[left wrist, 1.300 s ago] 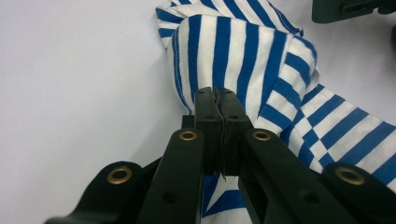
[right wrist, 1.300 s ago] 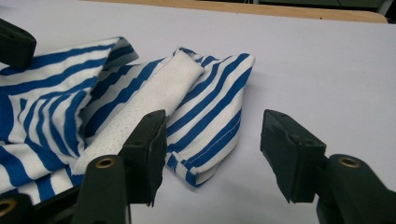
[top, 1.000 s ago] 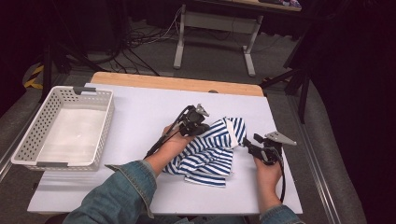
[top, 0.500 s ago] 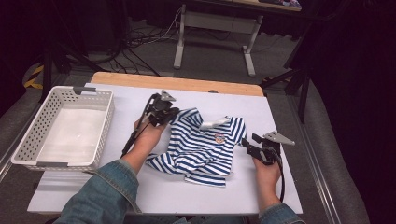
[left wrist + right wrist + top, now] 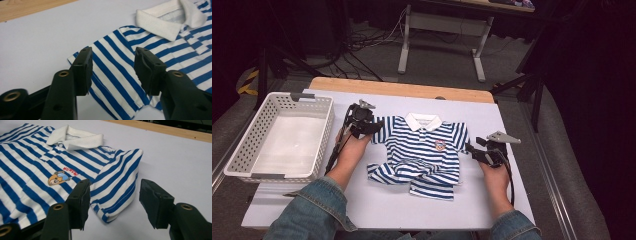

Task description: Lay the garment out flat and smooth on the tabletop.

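The shirt (image 5: 422, 152) is lying face up on the white sheet (image 5: 522, 125) that is covering the table (image 5: 402, 90), with its collar (image 5: 424, 120) pointing away from the person and its lower hem rumpled and folded over on itself. The basket (image 5: 242, 150) is sitting well to the left of the shirt, apart from it.

The left gripper (image 5: 368, 126) is hovering at the shirt's left sleeve (image 5: 105, 62); its jaws have just been opening and are now standing apart, with the striped sleeve showing between them but not pinched. The right gripper (image 5: 472, 150) is waiting just beside the shirt's right sleeve (image 5: 120, 182), jaws likewise standing apart, the folded sleeve edge lying between them with no pad pressing on it.

The shirt is looking light, soft and limp: a thin knit that is going to sag, drape and slide easily over the smooth sheet, and that nothing here can break. It is going to follow whichever corner is being lifted, so one pinch alone is likely to bunch it. The collar is looking a little thicker and firmer than the body. Good holds are probably the sleeve cuffs or shoulder seams, one per gripper, where doubled cloth is giving the pads more to bite; the rumpled hem corners are the other sensible spots for pulling it flat.
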Demonstrator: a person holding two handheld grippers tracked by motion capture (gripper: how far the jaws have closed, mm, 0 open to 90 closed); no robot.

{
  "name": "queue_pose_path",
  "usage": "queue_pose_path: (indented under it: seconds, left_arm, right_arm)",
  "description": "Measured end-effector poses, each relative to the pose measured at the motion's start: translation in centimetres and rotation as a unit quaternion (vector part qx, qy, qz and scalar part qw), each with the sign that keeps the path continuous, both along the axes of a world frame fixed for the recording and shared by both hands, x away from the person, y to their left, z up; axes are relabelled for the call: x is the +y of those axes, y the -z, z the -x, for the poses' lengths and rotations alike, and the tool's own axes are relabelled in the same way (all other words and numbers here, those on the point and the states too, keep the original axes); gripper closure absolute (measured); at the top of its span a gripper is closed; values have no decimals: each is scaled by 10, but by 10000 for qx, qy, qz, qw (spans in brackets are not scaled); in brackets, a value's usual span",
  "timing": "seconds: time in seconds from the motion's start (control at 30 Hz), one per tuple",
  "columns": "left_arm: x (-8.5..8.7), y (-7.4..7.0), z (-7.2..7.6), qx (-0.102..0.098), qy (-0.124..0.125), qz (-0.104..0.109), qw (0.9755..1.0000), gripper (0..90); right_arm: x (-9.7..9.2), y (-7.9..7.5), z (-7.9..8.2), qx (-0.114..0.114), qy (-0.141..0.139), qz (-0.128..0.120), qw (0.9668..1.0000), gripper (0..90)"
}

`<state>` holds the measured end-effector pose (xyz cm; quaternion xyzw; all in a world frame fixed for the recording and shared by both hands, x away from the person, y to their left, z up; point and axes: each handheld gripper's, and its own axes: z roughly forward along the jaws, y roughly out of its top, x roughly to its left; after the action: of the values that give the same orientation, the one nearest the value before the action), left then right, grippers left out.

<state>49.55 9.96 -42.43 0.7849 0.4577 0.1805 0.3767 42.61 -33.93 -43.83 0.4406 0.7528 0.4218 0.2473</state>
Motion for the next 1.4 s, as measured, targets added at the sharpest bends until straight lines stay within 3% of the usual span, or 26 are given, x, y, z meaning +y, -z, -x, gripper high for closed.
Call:
queue_pose_path:
  seconds: [0.17, 0.4, 0.53, 0.67, 0.77, 0.87, 0.97, 1.17, 1.4]
  left_arm:
    - [2, 10, -8, 108, -104, -63, 9999, 471]
    - [2, 24, -20, 309, -209, -189, 9991, 490]
    - [2, 30, -29, 462, -316, -264, 9981, 490]
    - [0, 32, -32, 462, -334, -328, 9978, 519]
    - [-2, 30, -32, 497, -167, -359, 9980, 645]
    - [-7, 27, -31, 655, 15, -254, 9975, 862]
    - [-10, 22, -28, 490, 64, -266, 9984, 884]
    - [-10, -4, -19, -96, 9, -167, 9998, 886]
    - [-14, -22, -20, -382, -27, -223, 9990, 886]
  right_arm:
    - [-5, -1, -14, 211, 90, -82, 9997, 453]
    - [2, -1, -36, 464, 100, 184, 9987, 534]
    - [5, 0, -49, 607, 176, 241, 9977, 556]
    - [6, 2, -58, 776, 209, 232, 9965, 595]
    - [7, 3, -62, 877, 88, 246, 9958, 674]
    - [10, 3, -64, 906, 64, 268, 9955, 791]
    - [14, 0, -63, 890, 34, 342, 9954, 874]
    - [19, -16, -63, 653, -20, 424, 9970, 877]
    - [23, -37, -73, 418, 26, 470, 9980, 881]
